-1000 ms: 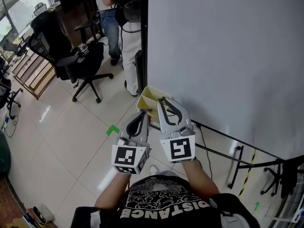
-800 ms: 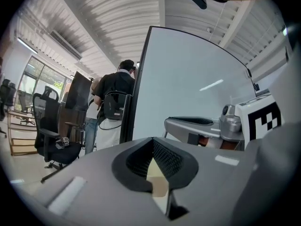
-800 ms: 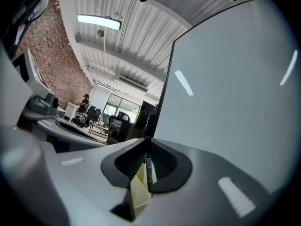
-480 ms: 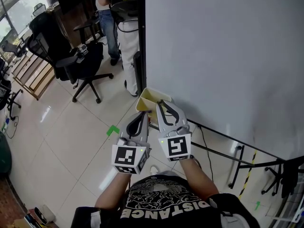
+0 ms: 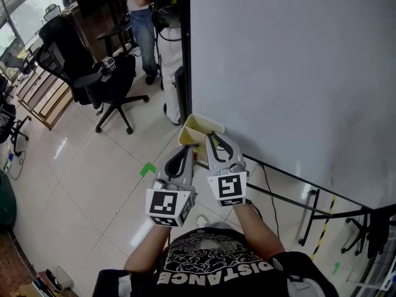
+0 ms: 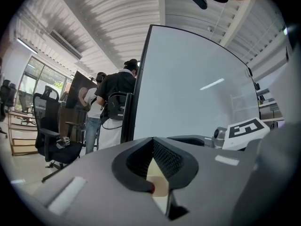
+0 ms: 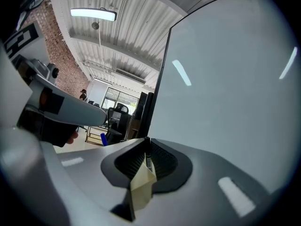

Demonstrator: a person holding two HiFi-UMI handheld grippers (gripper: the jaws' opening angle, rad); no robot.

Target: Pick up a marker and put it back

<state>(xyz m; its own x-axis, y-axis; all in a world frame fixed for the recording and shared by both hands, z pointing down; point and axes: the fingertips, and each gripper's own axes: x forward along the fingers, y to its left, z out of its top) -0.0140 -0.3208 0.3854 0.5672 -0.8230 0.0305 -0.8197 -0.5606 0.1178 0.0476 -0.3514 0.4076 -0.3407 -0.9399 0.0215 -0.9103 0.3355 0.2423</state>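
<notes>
right tongs (image 7: 146,150) clenched on a black marker (image 7: 147,160) at the yellow box (image 5: 195,124), left tongs (image 6: 153,141) clenched empty

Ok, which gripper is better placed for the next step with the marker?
Right. The right gripper is over the yellow tray with a black marker between its closed jaws, so it could probably lift it or set it back. The left gripper is shut on nothing, just short of the tray.
</notes>
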